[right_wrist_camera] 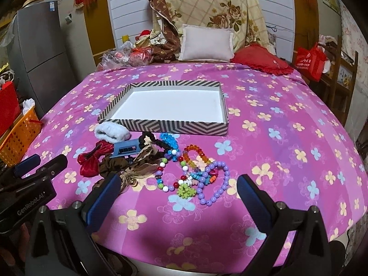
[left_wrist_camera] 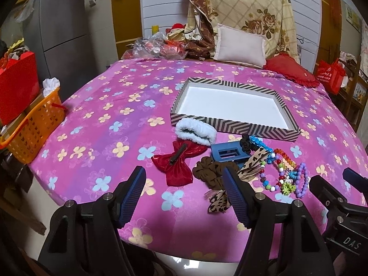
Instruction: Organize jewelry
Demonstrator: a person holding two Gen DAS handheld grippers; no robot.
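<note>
The left gripper (left_wrist_camera: pixel 184 181) hung with jaws spread wide, holding nothing. The right gripper (right_wrist_camera: pixel 179 189) hung just beside it, level, jaws likewise wide apart and empty.

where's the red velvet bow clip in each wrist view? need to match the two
Left wrist: red velvet bow hair clip, centre, just beyond the open left gripper.
Right wrist: same bow, left of centre, far-left end of the accessory pile.
Shared landmark: zigzag-striped shallow box, just behind the pile in both.
</note>
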